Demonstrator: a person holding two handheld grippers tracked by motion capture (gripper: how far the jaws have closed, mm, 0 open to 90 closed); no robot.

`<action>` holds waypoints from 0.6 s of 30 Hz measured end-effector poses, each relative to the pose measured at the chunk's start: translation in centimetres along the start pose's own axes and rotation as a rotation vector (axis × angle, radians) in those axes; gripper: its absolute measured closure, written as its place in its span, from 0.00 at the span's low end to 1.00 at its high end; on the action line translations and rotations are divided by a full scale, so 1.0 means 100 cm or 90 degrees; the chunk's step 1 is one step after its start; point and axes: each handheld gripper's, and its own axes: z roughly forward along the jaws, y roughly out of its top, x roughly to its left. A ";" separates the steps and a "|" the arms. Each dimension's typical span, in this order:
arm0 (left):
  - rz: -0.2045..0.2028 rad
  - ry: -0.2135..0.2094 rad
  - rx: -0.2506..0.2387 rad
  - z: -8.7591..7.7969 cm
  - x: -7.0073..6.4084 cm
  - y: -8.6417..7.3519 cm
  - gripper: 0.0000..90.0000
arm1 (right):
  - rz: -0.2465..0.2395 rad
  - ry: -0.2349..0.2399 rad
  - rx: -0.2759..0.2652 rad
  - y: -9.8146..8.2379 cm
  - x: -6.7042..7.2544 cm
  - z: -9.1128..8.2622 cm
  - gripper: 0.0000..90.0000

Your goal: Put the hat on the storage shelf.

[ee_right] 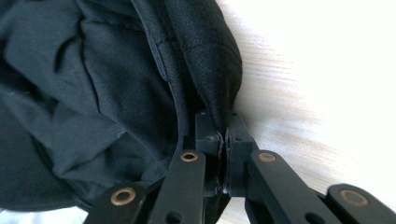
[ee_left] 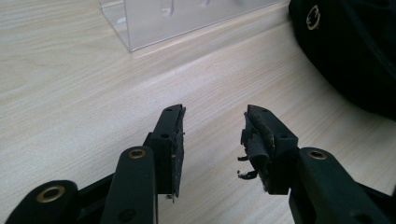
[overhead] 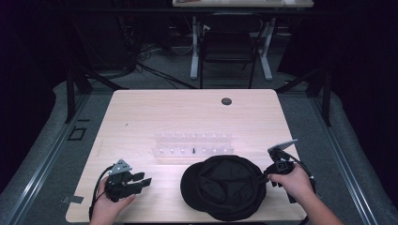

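Left gripper [overhead: 141, 183], at the near-left of the wooden table [overhead: 141, 112], rests low above the tabletop in the person's left hand [overhead: 110, 206]. Its jaws stand partly apart with bare wood between them; in the left gripper view [ee_left: 212, 135] the worn pads [ee_left: 177, 140] hold nothing. Beyond them, toward the middle of the table, stands a clear plastic rack [overhead: 192, 145] in two rows, with a small dark piece upright in its near row. Just in front of the rack lies the black cap [overhead: 225, 187], upside down so that its hollow inside faces up, close to the table's near edge and well apart from the left gripper. Right gripper [overhead: 265, 177], held in the right hand [overhead: 293, 183] at the cap's right side, has its jaws pressed together on the cap's rim. In the right gripper view [ee_right: 226, 135] a fold of the black fabric [ee_right: 210, 70] is pinched between the pads, the jaws nearly touching.
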 end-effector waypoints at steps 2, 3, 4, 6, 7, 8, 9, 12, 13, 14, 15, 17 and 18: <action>0.000 0.000 0.000 0.000 0.000 0.000 0.64 | 0.004 0.016 -0.003 0.000 0.000 -0.003 0.97; 0.000 0.000 0.001 0.000 0.000 0.000 0.64 | 0.003 0.020 -0.005 0.000 0.001 -0.004 0.97; 0.002 0.004 0.001 0.000 -0.001 0.000 0.64 | 0.002 0.029 -0.006 0.000 0.001 -0.006 0.97; 0.001 0.003 0.001 0.000 -0.001 0.000 0.64 | 0.002 0.039 -0.016 -0.001 0.000 -0.009 0.97; 0.002 0.003 0.003 0.000 0.000 0.000 0.64 | 0.015 0.043 -0.033 -0.002 0.002 -0.009 0.97; 0.001 0.002 0.003 0.000 0.000 0.000 0.64 | 0.013 0.047 -0.031 -0.002 0.002 -0.011 0.97; 0.001 0.000 0.001 0.000 0.000 0.000 0.64 | 0.006 0.050 -0.021 -0.001 0.001 -0.013 0.97; 0.002 0.001 0.005 0.000 0.000 0.000 0.64 | 0.012 0.062 -0.026 -0.002 0.002 -0.016 0.97; 0.001 -0.001 0.001 0.000 0.000 0.000 0.64 | 0.017 0.067 -0.029 -0.002 0.003 -0.016 0.97; 0.001 -0.001 0.001 0.000 0.000 0.000 0.64 | 0.012 0.069 -0.021 -0.002 0.003 -0.017 0.97; 0.001 0.000 0.001 0.000 0.000 0.000 0.64 | 0.012 0.070 -0.024 -0.002 0.003 -0.019 0.97; 0.001 0.000 0.000 0.000 0.000 0.000 0.64 | 0.028 0.095 -0.012 -0.002 0.001 -0.022 0.97; 0.001 0.000 0.000 0.000 0.000 0.000 0.64 | 0.039 0.105 -0.027 -0.003 0.001 -0.023 0.97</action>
